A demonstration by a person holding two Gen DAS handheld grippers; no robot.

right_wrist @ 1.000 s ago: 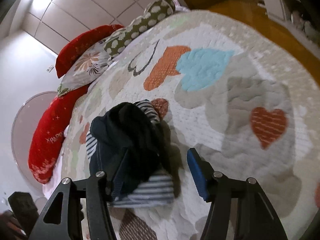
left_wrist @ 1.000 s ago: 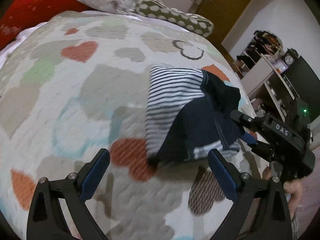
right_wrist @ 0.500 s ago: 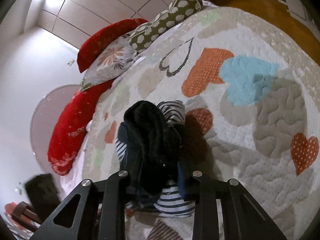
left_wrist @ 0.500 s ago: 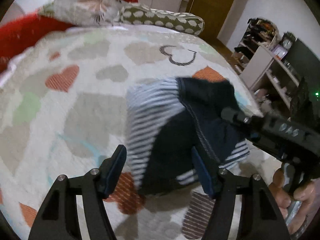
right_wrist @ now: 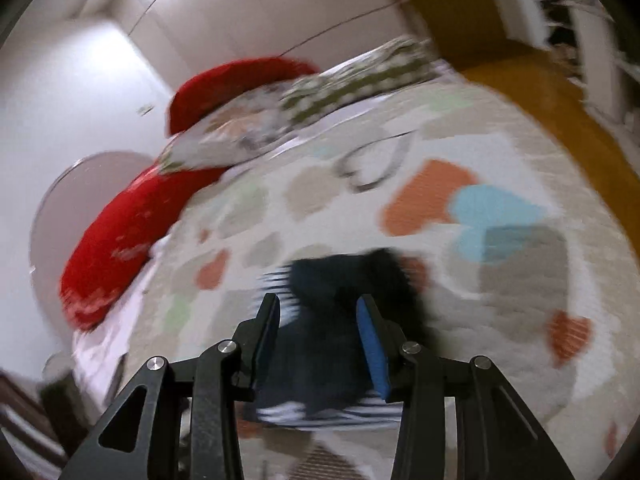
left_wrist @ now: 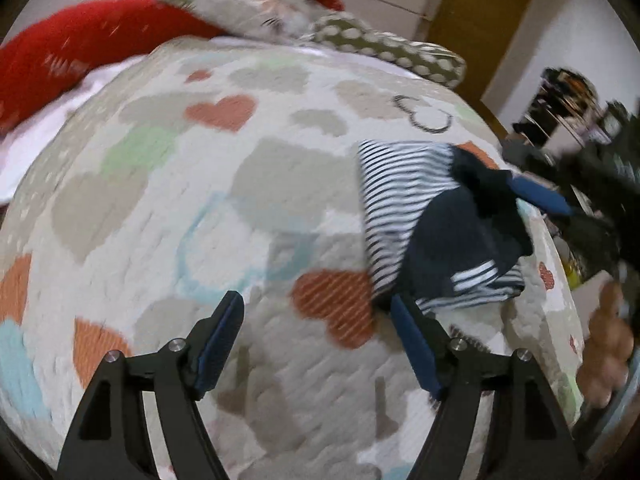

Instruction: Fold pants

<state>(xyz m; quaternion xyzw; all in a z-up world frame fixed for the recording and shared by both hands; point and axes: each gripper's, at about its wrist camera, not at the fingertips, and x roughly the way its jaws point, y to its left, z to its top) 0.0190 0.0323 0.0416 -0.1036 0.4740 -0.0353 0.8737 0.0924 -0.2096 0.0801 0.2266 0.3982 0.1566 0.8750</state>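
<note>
**Ana:** Fingers first: how do the left gripper's (left_wrist: 316, 316) stand?

**Ben:** Well apart, with only the bedspread (left_wrist: 168, 216) showing between the blue pads. The jaws have just been opening a little further, and nothing is in them. The right-hand fingertip (left_wrist: 400, 312) sits just beside the near corner of the pants (left_wrist: 432, 232); whether it touches the cloth I cannot tell through the blur.

**Ana:** And the right gripper (right_wrist: 318, 308)?

**Ben:** Its fingers are partly open, and they too have just been opening. In the right wrist view the dark cloth fills the gap between them, yet it seems to lie on the bed beyond the pads. In the left wrist view one blue pad (left_wrist: 538, 196) hangs over the dark bunched top of the bundle. I see no pinch, so I take them as empty.

**Ana:** Where are the pants?

**Ben:** On the bed, toward its right edge in the left wrist view: a folded bundle, navy with white stripes, a striped panel to the left and a dark lump on top. It lies over an orange heart of the quilt.

**Ana:** Anything else?

**Ben:** Red pillows (left_wrist: 80, 56) and a spotted green pillow (left_wrist: 384, 46) at the head of the bed, and a person's hand (left_wrist: 608, 340) at the right edge.
</note>
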